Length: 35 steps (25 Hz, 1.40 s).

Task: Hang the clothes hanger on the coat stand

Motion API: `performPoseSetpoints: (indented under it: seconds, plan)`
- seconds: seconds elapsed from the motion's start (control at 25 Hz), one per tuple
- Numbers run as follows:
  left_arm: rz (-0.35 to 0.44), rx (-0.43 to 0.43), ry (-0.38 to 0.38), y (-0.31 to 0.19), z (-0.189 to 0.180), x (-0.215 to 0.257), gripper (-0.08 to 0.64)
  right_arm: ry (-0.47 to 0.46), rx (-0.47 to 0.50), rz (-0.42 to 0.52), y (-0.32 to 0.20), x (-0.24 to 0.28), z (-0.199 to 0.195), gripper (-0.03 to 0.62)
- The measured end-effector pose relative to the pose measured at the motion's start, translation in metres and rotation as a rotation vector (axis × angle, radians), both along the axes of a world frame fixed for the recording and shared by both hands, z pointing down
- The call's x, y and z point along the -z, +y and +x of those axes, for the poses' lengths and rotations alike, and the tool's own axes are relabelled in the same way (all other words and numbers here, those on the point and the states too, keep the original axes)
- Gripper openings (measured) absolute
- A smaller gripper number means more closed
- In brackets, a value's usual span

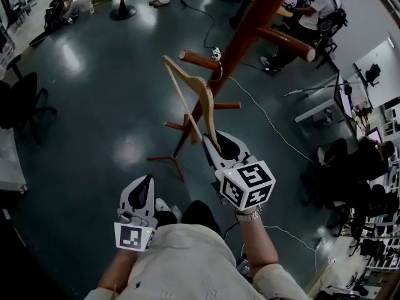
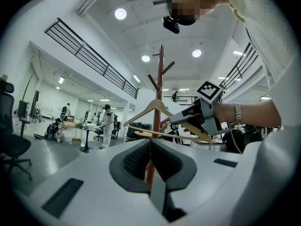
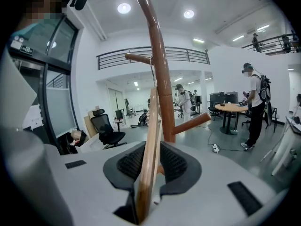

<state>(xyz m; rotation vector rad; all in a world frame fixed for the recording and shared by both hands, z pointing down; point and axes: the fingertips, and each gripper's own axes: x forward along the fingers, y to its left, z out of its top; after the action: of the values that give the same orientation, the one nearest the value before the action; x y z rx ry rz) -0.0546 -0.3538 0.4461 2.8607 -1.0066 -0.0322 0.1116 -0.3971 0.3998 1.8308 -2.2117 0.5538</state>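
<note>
Clothes hanger (image 3: 149, 145), wooden: clamped by one arm in right gripper (image 1: 226, 147), held beside coat stand (image 1: 250, 24), hook near a peg (image 1: 199, 60), seemingly unseated; left gripper (image 1: 145, 181) pinched shut, empty; called next for lowering hook over peg.

Large open-plan office or lab hall. Noted: glossy grey floor (image 1: 87, 86), black swivel chair (image 3: 104, 125), round counter (image 3: 233, 107) on a pedestal base, monitor (image 1: 345, 103) at the right edge, power strip (image 1: 216, 53) and cable (image 1: 265, 119) laid across the floor, railed mezzanine (image 3: 183, 54), recessed ceiling lights (image 3: 124, 8). Several people (image 3: 255, 102) are seen standing about.
</note>
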Motion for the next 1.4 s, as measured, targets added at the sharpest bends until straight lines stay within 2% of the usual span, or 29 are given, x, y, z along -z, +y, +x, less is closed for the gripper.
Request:
performPoseSetpoints:
  seconds: [0.16,0.32,0.6,0.8,1.0,1.28,1.4]
  plan:
    - [0.005,-0.011,-0.014,0.014,0.003,-0.001,0.012,-0.006,-0.011,0.014,0.014,0.002,0.004,0.092]
    - [-0.015,0.001,0.021,0.021,0.000,0.007,0.012,-0.015,-0.034,0.028,0.025,0.009,0.004,0.097]
    - [-0.024,0.006,0.041,0.041,0.012,0.015,0.012,-0.032,-0.057,0.028,0.057,0.015,0.018,0.097]
    - [-0.004,-0.004,0.009,0.052,0.012,0.012,0.012,-0.048,-0.081,0.019,0.081,0.005,0.021,0.097]
    - [-0.011,0.004,0.029,0.060,0.016,0.017,0.012,-0.027,-0.086,-0.006,0.107,-0.007,0.021,0.097]
    - [-0.011,0.003,0.013,0.067,0.013,0.015,0.012,-0.021,-0.078,-0.039,0.142,-0.026,0.008,0.097]
    - [0.023,-0.020,-0.022,0.070,0.008,0.012,0.012,-0.020,-0.074,-0.044,0.153,-0.028,-0.004,0.097]
